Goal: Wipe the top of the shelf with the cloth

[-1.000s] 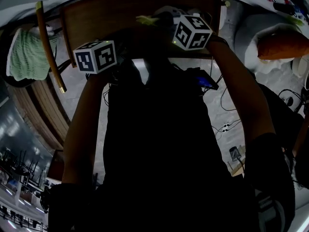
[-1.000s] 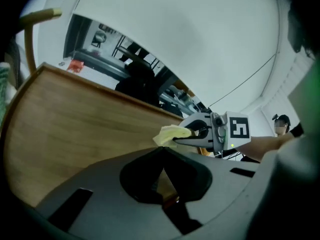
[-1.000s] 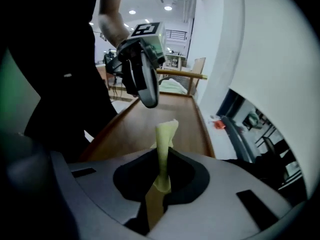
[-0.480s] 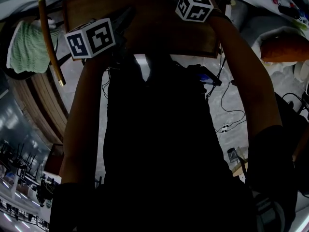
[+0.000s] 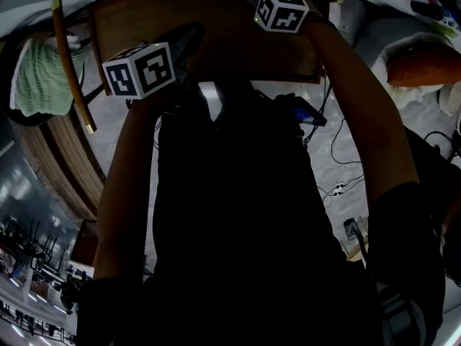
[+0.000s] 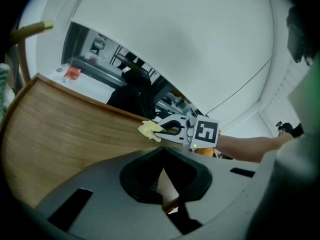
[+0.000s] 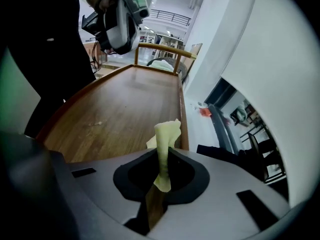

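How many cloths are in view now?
2. A yellow cloth pinched in the right tongs at the shelf; a green cloth draped beyond the shelf's left end. More may be hidden.

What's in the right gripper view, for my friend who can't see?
The right hand-held gripper pinches a pale yellow cloth, which sticks up between its jaws above a brown wooden shelf top. The left hand-held gripper shows at upper left.

Head cam: steeply down over own torso, shelf top (image 5: 144, 20) at frame's upper edge. Left gripper view: close, low across same wood twd right gripper (image 6: 161, 129). Right gripper view: close, back along it twd left gripper (image 7: 120, 29).
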The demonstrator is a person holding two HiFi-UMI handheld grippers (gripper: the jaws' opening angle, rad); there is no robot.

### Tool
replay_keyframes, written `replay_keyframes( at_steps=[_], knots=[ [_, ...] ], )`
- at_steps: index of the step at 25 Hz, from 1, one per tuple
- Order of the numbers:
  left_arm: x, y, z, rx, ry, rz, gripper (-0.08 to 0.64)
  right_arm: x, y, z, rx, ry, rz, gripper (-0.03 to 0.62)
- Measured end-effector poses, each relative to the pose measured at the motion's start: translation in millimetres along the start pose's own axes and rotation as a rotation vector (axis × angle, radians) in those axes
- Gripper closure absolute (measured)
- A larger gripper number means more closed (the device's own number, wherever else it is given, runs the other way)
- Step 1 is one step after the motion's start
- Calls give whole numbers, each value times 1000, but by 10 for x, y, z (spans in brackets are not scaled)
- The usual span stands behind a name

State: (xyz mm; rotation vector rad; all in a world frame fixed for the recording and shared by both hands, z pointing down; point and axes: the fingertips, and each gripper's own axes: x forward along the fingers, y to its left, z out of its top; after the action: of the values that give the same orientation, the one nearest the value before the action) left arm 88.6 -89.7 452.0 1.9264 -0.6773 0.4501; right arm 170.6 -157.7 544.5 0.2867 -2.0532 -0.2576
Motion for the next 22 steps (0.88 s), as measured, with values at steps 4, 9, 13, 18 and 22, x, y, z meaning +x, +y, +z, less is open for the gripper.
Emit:
replay_keyframes(
  at_steps=[4, 9, 13, 18, 22],
  knots=[
    [12, -36, -111, 22, 27, -6, 549, -48, 316, 39, -42, 0, 48, 551],
    [33, -28, -297, 50, 74, -6, 549, -115, 725, 87, -76, -2, 93, 551],
    [42, -31, -473, 44, 109, -11, 549, -181, 1022, 131, -29, -19, 108, 551],
    [98, -66, -681, 45, 155, -30, 549, -255, 1355, 172, -1, -32, 131, 551],
    [109, -135, -840, 61, 191, -46, 549, -328, 1685, 223, 2, -51, 170, 551]
  ],
)
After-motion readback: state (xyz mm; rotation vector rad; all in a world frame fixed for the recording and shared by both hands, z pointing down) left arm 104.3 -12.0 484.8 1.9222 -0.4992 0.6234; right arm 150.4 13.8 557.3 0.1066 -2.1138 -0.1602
